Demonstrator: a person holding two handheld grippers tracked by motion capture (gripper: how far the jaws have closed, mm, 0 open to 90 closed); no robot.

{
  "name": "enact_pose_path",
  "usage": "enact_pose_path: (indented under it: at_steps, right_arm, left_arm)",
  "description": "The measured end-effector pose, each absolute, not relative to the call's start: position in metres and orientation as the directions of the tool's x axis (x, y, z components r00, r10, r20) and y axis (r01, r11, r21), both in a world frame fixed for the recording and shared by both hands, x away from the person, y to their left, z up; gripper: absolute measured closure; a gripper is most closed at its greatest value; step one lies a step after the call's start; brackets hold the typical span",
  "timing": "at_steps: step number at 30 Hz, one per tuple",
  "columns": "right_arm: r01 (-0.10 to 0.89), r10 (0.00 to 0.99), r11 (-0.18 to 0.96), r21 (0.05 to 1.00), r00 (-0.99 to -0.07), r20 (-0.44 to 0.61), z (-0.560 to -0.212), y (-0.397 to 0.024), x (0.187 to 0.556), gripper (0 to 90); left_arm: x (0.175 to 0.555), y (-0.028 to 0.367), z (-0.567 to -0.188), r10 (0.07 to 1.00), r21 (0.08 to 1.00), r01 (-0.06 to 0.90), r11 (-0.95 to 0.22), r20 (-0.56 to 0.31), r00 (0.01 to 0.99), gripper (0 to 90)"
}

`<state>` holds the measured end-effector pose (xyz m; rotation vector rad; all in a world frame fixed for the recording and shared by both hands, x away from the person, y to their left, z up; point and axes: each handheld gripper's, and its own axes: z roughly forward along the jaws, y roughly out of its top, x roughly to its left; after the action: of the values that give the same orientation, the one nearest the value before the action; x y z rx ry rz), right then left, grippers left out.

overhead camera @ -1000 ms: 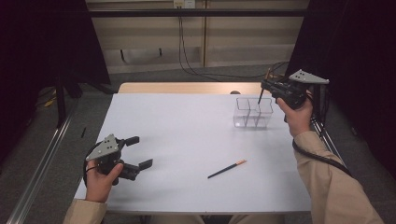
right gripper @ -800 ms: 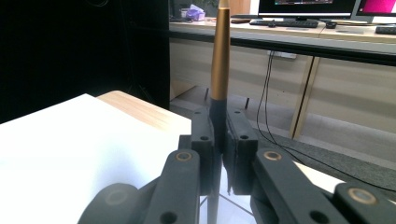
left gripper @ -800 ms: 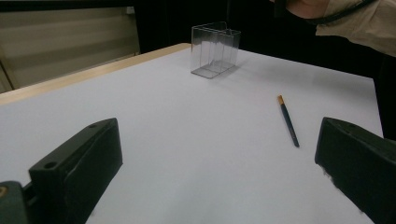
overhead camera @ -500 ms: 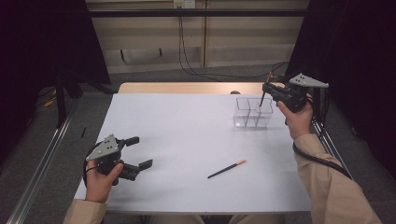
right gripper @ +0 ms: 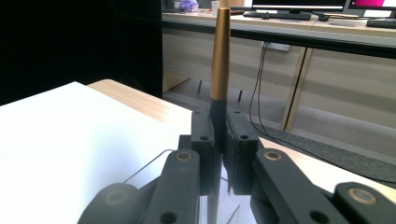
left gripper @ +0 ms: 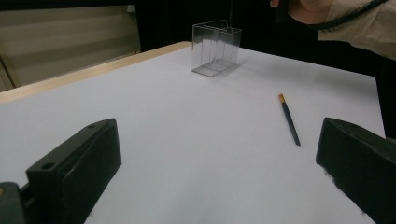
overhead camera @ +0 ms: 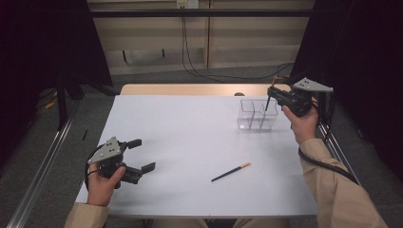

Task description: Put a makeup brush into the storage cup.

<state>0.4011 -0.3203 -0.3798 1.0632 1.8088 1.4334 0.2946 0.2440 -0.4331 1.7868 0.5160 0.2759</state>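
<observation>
- White worktop point(overhead camera: 190, 137) with a pale wood strip along its far edge; dark curtains on both sides, cables on the floor beyond.
- Clear plastic box point(overhead camera: 257, 115) with dividers stands upright on the far right part of the worktop; also seen in the left gripper view point(left gripper: 215, 46).
- Right tool point(overhead camera: 274, 94) is held above the box's right end, jaws closed tight on a dark pen with a gold end point(right gripper: 219, 70). In the right gripper view the pen stands upright between the jaws, gold end up. In the high view its dark lower end points down toward the box's right compartment; whether it touches the box, I cannot tell.
- Second dark pen with an orange tip point(overhead camera: 231, 172) lies flat on the worktop, near middle, well apart from the box and from both tools; seen too in the left gripper view point(left gripper: 289, 119).
- Left tool point(overhead camera: 141, 154) sits at the near left corner, jaws wide apart, holding nothing, pointing across the worktop toward the loose pen.
</observation>
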Motion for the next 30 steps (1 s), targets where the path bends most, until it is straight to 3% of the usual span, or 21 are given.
enact_pose_path:
  at_steps: [30]
  right_arm:
    - [0.254, 0.872, 0.096, 0.962, -0.487, 0.042, -0.394, -0.324, 0.400, 83.2]
  left_arm:
    - [0.294, 0.243, -0.433, 0.482, 0.958, 0.202, -0.203, -0.082, 0.872, 0.0]
